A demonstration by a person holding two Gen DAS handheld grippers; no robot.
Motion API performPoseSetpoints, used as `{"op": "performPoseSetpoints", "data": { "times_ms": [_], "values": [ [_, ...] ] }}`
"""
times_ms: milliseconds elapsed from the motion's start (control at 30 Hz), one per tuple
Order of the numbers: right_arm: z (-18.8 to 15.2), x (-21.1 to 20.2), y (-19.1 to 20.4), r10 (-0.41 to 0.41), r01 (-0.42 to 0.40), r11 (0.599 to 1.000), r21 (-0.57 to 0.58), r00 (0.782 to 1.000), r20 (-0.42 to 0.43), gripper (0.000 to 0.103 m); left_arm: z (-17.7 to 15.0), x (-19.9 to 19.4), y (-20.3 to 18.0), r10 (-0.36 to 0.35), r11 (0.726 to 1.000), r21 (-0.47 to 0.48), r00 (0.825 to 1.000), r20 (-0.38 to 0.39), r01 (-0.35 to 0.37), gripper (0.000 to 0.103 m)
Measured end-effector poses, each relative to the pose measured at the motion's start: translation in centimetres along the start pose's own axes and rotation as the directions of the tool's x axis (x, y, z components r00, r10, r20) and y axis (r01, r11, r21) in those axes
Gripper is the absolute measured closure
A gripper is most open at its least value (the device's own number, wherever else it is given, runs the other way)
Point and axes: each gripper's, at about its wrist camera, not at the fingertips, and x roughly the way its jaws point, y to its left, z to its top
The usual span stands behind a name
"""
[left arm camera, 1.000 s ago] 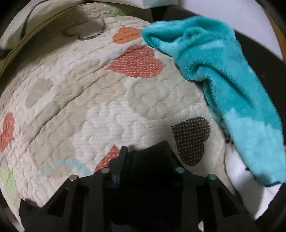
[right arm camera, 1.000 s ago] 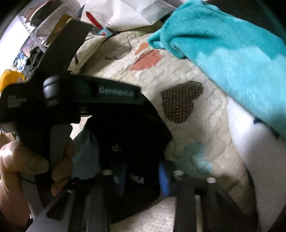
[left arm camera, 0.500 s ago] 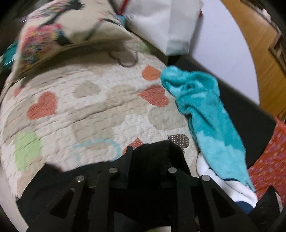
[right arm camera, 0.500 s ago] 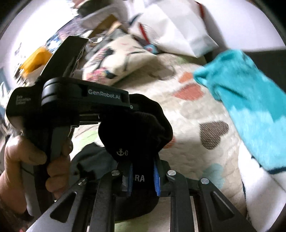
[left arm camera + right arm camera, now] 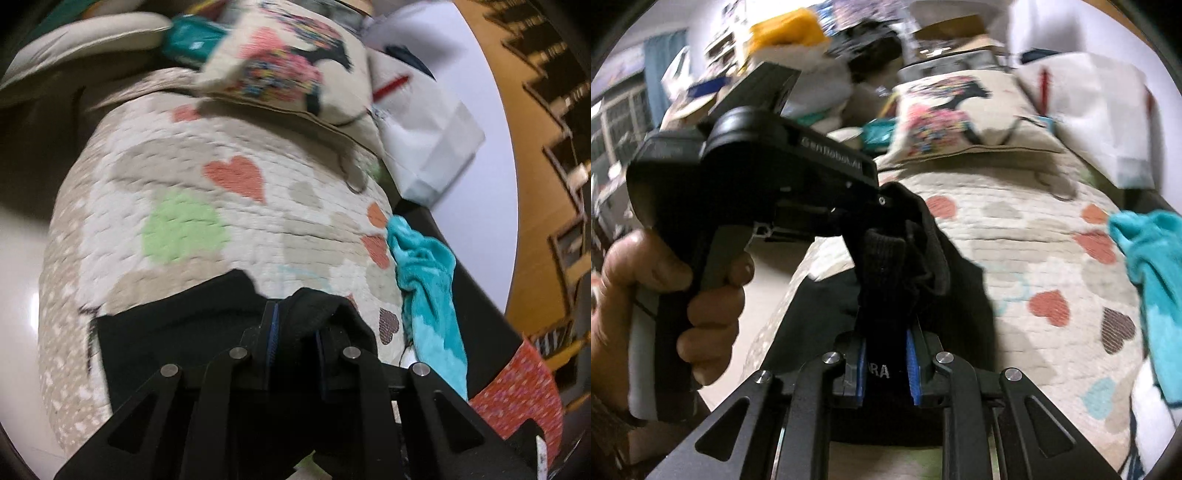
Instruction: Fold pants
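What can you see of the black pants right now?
The black pants look like soft, dark knit fabric, bunched and lifted at one end. The right gripper is shut on a thick fold bearing white letters that look like "ARA"; the left gripper is shut on a fold close beside it. The rest drapes down onto the heart-patterned quilt, spread flat toward the quilt's left edge in the left wrist view.

A lived-in home bedroom, heart-patterned quilt (image 5: 229, 221) mid-frame, embroidered cushion (image 5: 960, 118) above it, wood floor (image 5: 546, 184) at right, cluttered shelves (image 5: 635, 110) upper left
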Motion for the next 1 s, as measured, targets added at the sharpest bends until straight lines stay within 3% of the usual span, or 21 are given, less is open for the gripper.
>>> {"op": "performPoseSetpoints", "data": {
  "times_ms": [400,600,667,733,800,833,900,1000],
  "values": [
    [-0.7,4.0,7.5,0.002,-0.016,0.98,-0.199,0.998,-0.07,0.084,-1.8,-2.6,7.9,-0.108,0.968,-0.214,0.989,0.101,0.128,0.086],
    [-1.8,4.8,9.5,0.001,-0.025,0.963,-0.267,0.996,-0.089,0.083,-2.8,-2.9,11.7,-0.086,0.942,-0.312,0.989,0.119,0.119,0.086],
    [-2.3,5.2,10.3,-0.004,-0.025,0.954,-0.299,0.996,-0.094,0.079,-3.2,-2.8,13.0,-0.08,0.932,-0.345,0.99,0.114,0.115,0.084],
    [-3.0,5.2,10.9,-0.009,-0.022,0.944,-0.329,0.996,-0.09,0.075,-3.8,-2.7,14.0,-0.076,0.923,-0.368,0.991,0.11,0.111,0.072],
    [-3.4,5.3,11.2,0.013,-0.049,0.939,-0.34,0.994,-0.109,0.061,-4.1,-2.7,14.8,-0.06,0.918,-0.386,0.993,0.101,0.095,0.058],
    [-3.7,5.5,11.3,0.036,-0.079,0.939,-0.335,0.99,-0.133,0.047,-4.1,-2.7,15.0,-0.057,0.917,-0.39,0.994,0.091,0.088,0.051],
    [-4.2,5.6,11.4,0.041,-0.092,0.936,-0.339,0.987,-0.153,0.041,-4.3,-2.6,15.6,-0.052,0.912,-0.402,0.996,0.072,0.076,0.049],
    [-4.9,5.4,11.7,0.039,-0.093,0.928,-0.36,0.987,-0.155,0.039,-4.7,-3.0,16.4,-0.035,0.905,-0.421,0.998,0.057,0.056,0.047]
  ]
}}
